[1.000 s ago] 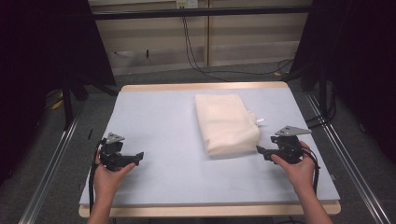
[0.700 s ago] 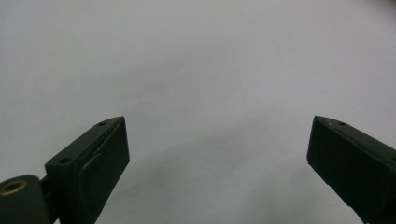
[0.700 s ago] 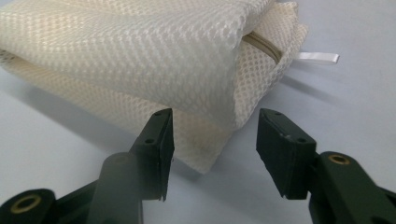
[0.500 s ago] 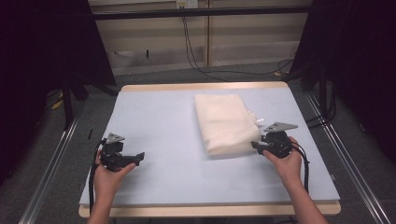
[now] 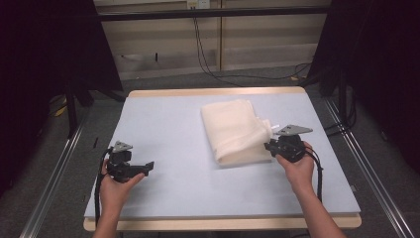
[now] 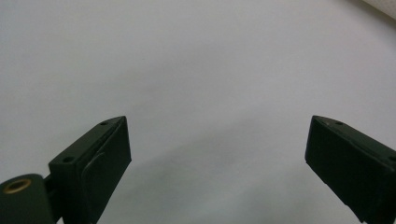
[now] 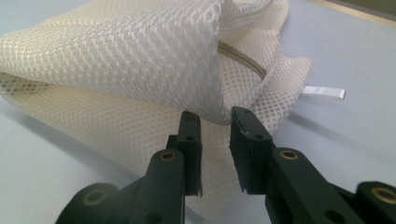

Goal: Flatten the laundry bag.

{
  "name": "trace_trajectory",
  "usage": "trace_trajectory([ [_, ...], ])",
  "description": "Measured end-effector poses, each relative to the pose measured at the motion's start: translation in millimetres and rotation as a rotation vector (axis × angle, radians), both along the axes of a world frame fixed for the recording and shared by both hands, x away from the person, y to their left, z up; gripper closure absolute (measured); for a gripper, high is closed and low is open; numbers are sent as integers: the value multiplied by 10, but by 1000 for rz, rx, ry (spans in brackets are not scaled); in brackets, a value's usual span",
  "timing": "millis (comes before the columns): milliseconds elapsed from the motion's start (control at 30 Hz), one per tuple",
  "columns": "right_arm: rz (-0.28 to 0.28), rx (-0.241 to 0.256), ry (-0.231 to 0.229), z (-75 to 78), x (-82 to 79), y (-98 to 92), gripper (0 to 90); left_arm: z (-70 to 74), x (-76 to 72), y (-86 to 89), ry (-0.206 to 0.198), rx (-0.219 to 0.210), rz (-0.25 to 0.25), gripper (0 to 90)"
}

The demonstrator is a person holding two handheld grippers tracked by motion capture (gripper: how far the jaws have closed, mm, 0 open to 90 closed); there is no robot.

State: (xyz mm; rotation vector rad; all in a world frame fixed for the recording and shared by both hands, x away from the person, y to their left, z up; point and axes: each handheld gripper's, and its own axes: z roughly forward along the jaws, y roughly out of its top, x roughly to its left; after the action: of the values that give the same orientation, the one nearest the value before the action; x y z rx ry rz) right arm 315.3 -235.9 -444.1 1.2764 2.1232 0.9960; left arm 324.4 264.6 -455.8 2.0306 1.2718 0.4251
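A cream mesh laundry bag [image 5: 233, 131] lies folded on the right half of the blue-grey table [image 5: 178, 124]. Its zipper [image 7: 240, 58] and a white tag [image 7: 324, 92] show in the right gripper view. My right gripper [image 5: 271, 146] is at the bag's near right edge. Its jaws are almost together, shut on the rim of a raised mesh fold [image 7: 140, 51] at its tips [image 7: 215, 122]. My left gripper [image 5: 147, 167] rests near the table's front left, jaws wide open over bare table [image 6: 215, 140] with nothing between them.
The table's wooden front edge [image 5: 223, 223] runs just behind both hands. Metal rails [image 5: 54, 173] flank the table on the floor. Black cables [image 5: 208, 54] hang by the back wall.
My right gripper has moved left and away from me, up to the bag's edge, and its jaws have come together on the mesh. The left gripper has not moved.
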Motion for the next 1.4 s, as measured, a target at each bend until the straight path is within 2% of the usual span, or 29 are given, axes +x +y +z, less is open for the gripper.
trace_trajectory([
  [100, 18, 15, -14, 19, 1, 21, 750, -8, -1, -12, -4, -14, 14, 71],
  [167, 39, 12, -34, 56, -3, 78, 755, -8, 1, -12, 7, -4, -5, 70],
  [333, 48, 28, -53, 118, 0, 156, 759, 2, -7, -46, -4, -17, -2, 70],
  [433, 67, 30, -72, 149, 9, 219, 762, 14, -15, -45, 2, -8, -14, 71],
  [533, 73, 38, -74, 159, 8, 263, 764, 23, -24, -57, -2, -26, -12, 71],
  [633, 93, 45, -77, 173, 15, 346, 763, 38, -27, -85, -5, -25, -22, 71],
  [800, 94, 60, -81, 197, 16, 400, 763, 66, -40, -123, -8, -35, -38, 90],
  [867, 99, 69, -84, 213, 13, 427, 764, 75, -43, -133, -8, -21, -51, 89],
  [967, 111, 66, -83, 219, 13, 489, 764, 72, -48, -156, -9, -33, -49, 89],
  [1033, 137, 71, -81, 221, 27, 565, 764, 71, -46, -167, -14, -37, -66, 89],
  [1100, 141, 69, -83, 223, 29, 597, 764, 76, -47, -169, -13, -31, -77, 89],
  [1133, 147, 68, -82, 229, 31, 628, 764, 75, -50, -184, -16, -46, -75, 89],
  [1200, 171, 72, -91, 243, 40, 690, 764, 87, -57, -197, -20, -34, -85, 89],
  [1400, 201, 58, -92, 269, 64, 827, 754, 72, -58, -200, -21, -49, -93, 98],
])
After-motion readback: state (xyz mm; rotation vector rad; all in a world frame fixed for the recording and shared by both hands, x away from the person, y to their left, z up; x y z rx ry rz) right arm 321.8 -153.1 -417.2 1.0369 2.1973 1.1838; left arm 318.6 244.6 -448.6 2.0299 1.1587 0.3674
